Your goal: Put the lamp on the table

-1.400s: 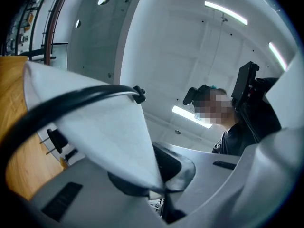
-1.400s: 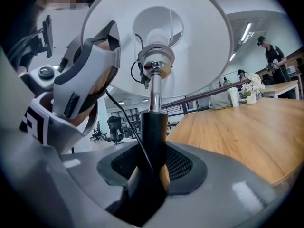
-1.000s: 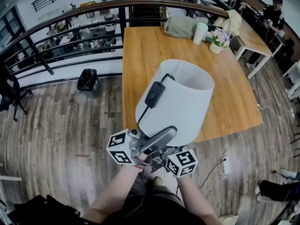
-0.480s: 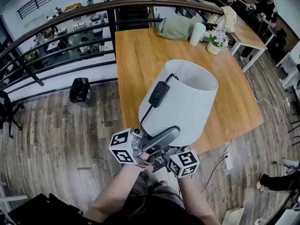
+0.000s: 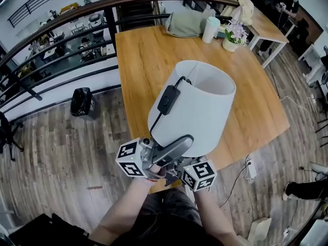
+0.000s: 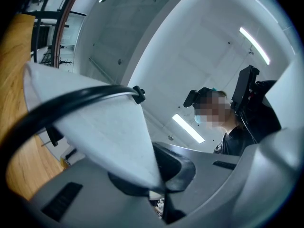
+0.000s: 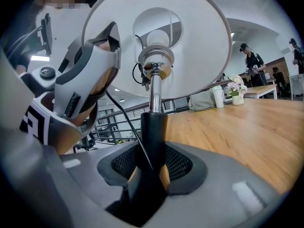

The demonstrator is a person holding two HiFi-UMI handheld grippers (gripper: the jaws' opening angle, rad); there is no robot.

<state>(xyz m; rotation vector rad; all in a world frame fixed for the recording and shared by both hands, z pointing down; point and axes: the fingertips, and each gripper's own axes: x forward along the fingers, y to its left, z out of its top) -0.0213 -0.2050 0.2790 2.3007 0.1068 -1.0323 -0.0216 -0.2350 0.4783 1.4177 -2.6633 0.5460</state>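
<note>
The lamp (image 5: 197, 109) is up in the air, carried by both claws and tipped away from the person, with the open top of its white shade (image 5: 205, 86) facing up and forward. The right claw (image 7: 152, 172) is closed on the lamp's black stem (image 7: 153, 137), and its dark pads press on either side of the stem. Straight above that claw the stem turns to a metal rod that runs up to the socket (image 7: 156, 63) inside the shade. The left claw (image 6: 159, 177) reaches up from beside the right one and pinches the lower rim of the shade, with the white fabric caught between its pads.

A black cord (image 5: 177, 86) climbs the outside of the shade above the left claw, and an inline switch (image 5: 166, 100) lies against the fabric. The cord also passes down along the stem, just beside the right claw's pads.

In the head view the shade overlaps the near edge of the wooden desk (image 5: 148, 60), which stretches away beyond both claws. At its far end, well apart from the claws, stand a white cup (image 5: 210, 29), a flower pot (image 5: 233, 35) and a grey bag (image 5: 184, 23). To the left of the claws a dark railing (image 5: 61, 22) curves past the desk. A black bin (image 5: 81, 101) stands on the plank floor (image 5: 66, 152) below it.
</note>
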